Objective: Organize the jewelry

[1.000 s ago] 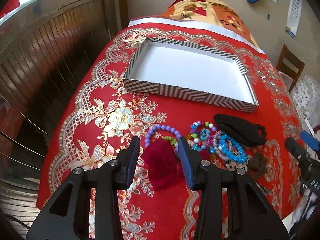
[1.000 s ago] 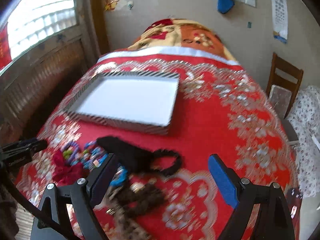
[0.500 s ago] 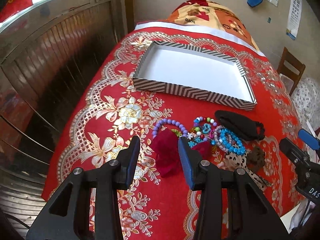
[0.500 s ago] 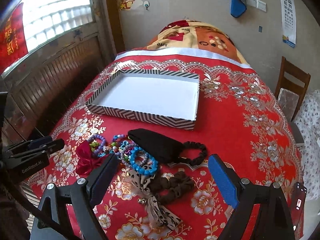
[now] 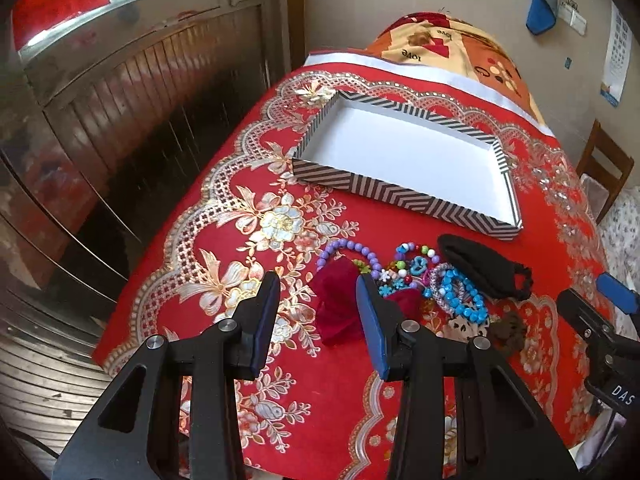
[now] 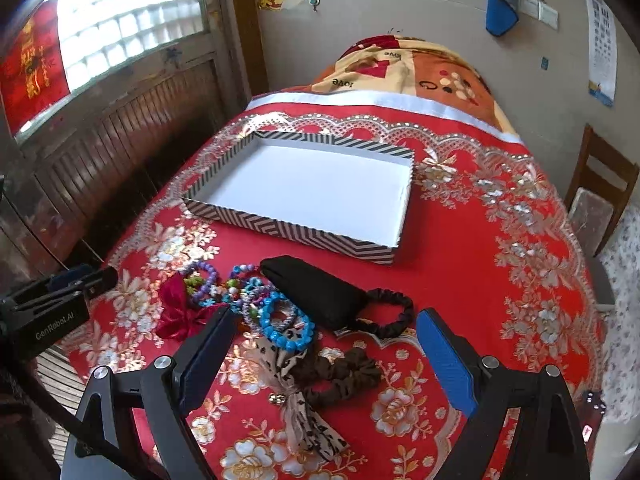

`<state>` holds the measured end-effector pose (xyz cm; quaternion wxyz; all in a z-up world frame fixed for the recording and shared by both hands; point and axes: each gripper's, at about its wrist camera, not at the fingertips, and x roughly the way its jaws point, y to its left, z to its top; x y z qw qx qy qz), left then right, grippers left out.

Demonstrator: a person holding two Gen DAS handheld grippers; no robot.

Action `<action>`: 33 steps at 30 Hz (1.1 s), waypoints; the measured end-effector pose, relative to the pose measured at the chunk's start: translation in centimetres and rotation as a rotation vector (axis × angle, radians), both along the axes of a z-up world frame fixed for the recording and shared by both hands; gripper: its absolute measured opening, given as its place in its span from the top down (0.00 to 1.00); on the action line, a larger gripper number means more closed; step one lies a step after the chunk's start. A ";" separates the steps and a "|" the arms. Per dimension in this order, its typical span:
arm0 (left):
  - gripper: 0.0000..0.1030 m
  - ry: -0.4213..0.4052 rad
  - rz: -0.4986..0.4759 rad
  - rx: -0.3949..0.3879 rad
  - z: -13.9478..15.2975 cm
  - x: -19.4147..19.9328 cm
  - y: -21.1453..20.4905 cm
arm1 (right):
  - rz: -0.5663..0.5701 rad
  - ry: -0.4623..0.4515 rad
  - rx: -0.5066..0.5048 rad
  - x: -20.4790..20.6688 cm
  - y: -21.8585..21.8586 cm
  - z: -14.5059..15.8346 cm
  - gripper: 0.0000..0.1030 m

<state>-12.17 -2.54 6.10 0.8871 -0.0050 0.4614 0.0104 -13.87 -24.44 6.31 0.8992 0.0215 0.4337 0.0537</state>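
A striped shallow box [image 5: 404, 194] with a white empty floor sits on the red floral tablecloth [image 5: 248, 216]; it also shows in the right wrist view [image 6: 280, 226]. Before it lies a heap of accessories: a dark red bow [image 5: 340, 304], a purple bead bracelet [image 5: 348, 248], a blue bead bracelet [image 6: 286, 330], a black hair tie [image 6: 324, 296], a brown scrunchie [image 6: 340, 374]. My left gripper [image 5: 318, 312] is open above the red bow, holding nothing. My right gripper [image 6: 324, 340] is wide open above the heap, holding nothing.
A wooden slatted wall [image 5: 132, 92] and window run along the table's left edge. A patterned blanket [image 6: 412, 72] lies at the far end. A wooden chair [image 6: 600, 192] stands at the right. The table's near edge is just below the heap.
Both grippers have pulled back and up, so the table, box and heap look smaller and farther. Both stay open and empty. The heap has not moved.
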 end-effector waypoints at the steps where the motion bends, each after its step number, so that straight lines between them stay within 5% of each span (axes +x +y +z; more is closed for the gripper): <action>1: 0.62 0.004 -0.001 -0.001 0.0 0.1 0.0 | -0.001 0.000 -0.004 0.0 0.0 0.0 0.12; 15: 0.62 0.024 -0.129 -0.004 -1.7 4.7 0.6 | -0.037 0.011 0.000 2.1 1.1 -1.7 0.12; 33: 0.62 0.013 -0.073 -0.016 -1.1 2.7 0.0 | -0.072 0.041 -0.009 1.7 0.2 -1.7 0.12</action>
